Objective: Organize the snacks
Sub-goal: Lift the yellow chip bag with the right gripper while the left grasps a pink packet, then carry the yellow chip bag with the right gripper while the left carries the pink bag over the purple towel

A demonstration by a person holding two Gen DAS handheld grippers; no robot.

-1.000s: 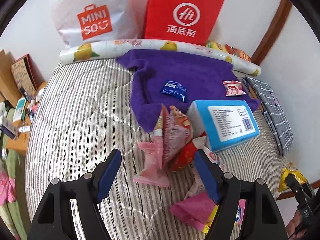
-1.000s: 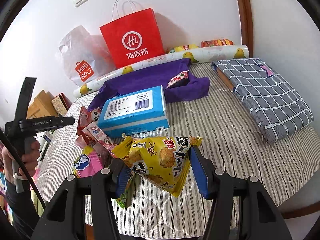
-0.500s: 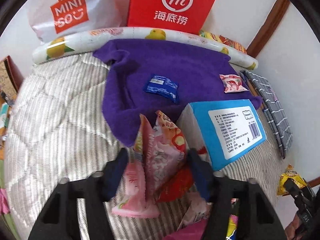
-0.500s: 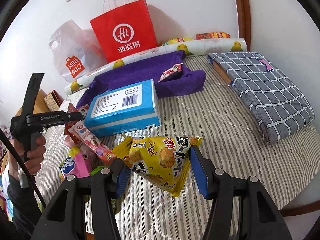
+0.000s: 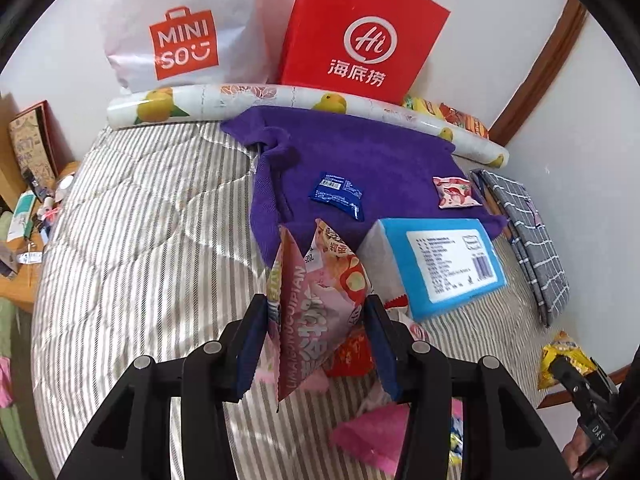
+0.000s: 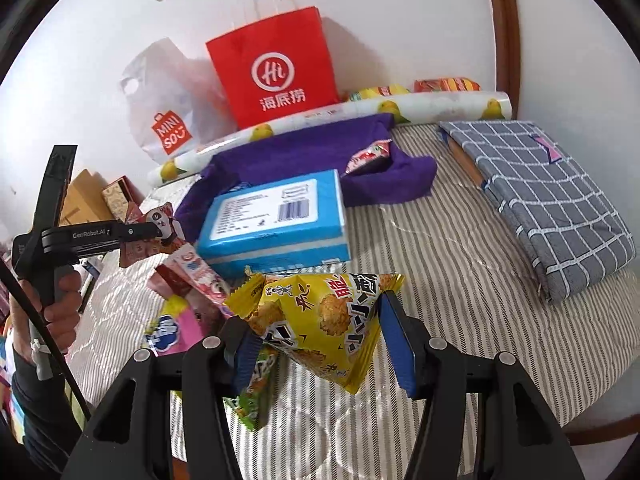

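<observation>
Since a second ago, our left gripper [image 5: 316,334] has moved in on the pile and its blue pads, then standing wide over the quilt, now flank the pink snack bag [image 5: 316,304]. Its jaws are closing, with that bag between them and both pads against its sides. We see the pink snack bag standing upright on its edge, at the near rim of the purple towel [image 5: 360,152] and just left of the blue tissue pack [image 5: 444,262]. A red packet [image 5: 350,358] lies just behind and below it, and a bright pink packet [image 5: 372,432] lies nearer the camera on the striped quilt [image 5: 140,240].

Our right gripper [image 6: 316,338] holds the yellow snack bag [image 6: 320,316]; its jaws are clamped on the bag's two sides, and the bag hangs between the pads above the quilt. From this side we see our left hand [image 6: 60,312] around the other tool's handle, at the left edge of the snack pile.

On the towel lie a small blue sachet [image 5: 338,194] and a small pink-and-white sachet [image 5: 456,192], well apart from each other. Beyond the towel a fruit-printed roll [image 5: 280,98] lies across the quilt's far edge. Behind it a red paper bag [image 5: 360,36] and a white plastic bag [image 5: 180,32] stand against the wall. A folded grey checked cloth [image 6: 552,196] rests on the quilt's right side.
</observation>
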